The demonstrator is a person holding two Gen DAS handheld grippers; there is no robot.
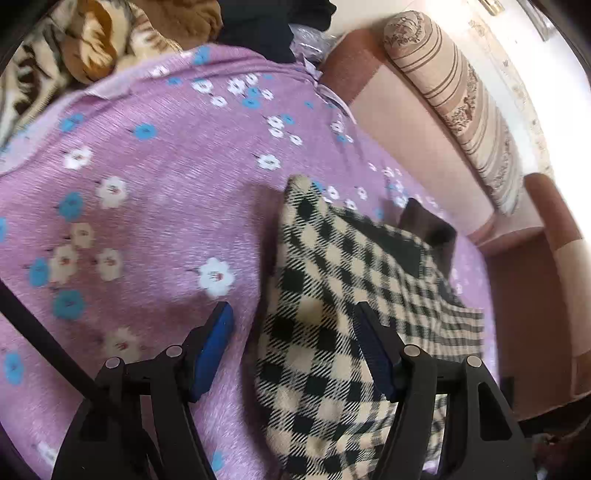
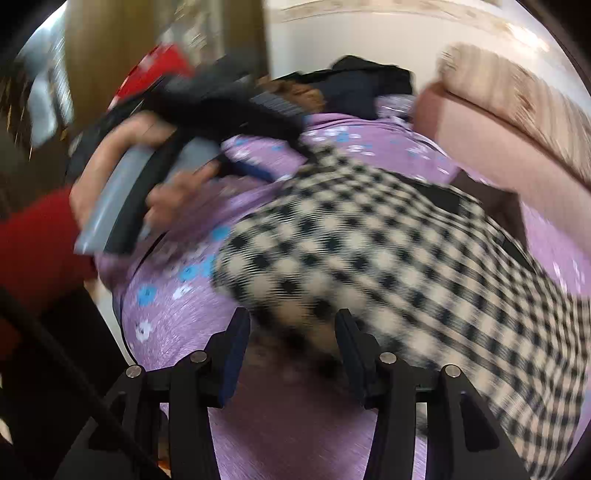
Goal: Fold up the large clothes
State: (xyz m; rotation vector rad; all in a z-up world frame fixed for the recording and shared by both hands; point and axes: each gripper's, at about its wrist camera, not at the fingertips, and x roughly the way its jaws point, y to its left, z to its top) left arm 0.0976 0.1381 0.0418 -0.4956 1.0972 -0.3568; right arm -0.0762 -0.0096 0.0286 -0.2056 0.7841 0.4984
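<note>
Checked garment (image 1: 332, 302), black & cream, lies on a purple flowered sheet (image 1: 147, 192) spread over a sofa; the sofa's pink-brown back (image 1: 417, 122) runs along the far side w/ a striped bolster cushion (image 1: 454, 99) on top. In the left wrist view the garment looks partly folded, one corner poking up toward the middle of the sheet, a dark inner patch showing near its far edge. Left gripper (image 1: 291, 343) has its fingers spread wide, blue pads showing; the left-side pad is over bare sheet, the right-side pad (image 1: 373, 354) over the checked cloth, nothing clamped between them. Right gripper (image 2: 291, 347) also has its fingers apart, at the near edge of the garment; view is blurred, so can't tell if the pads touch the cloth. In the right wrist view a hand (image 2: 122, 173) in a red sleeve grips the other gripper's handle above the sheet. A tiger-print blanket (image 1: 48, 62) & dark clothes (image 1: 273, 26) are piled at the far end of the sofa.
</note>
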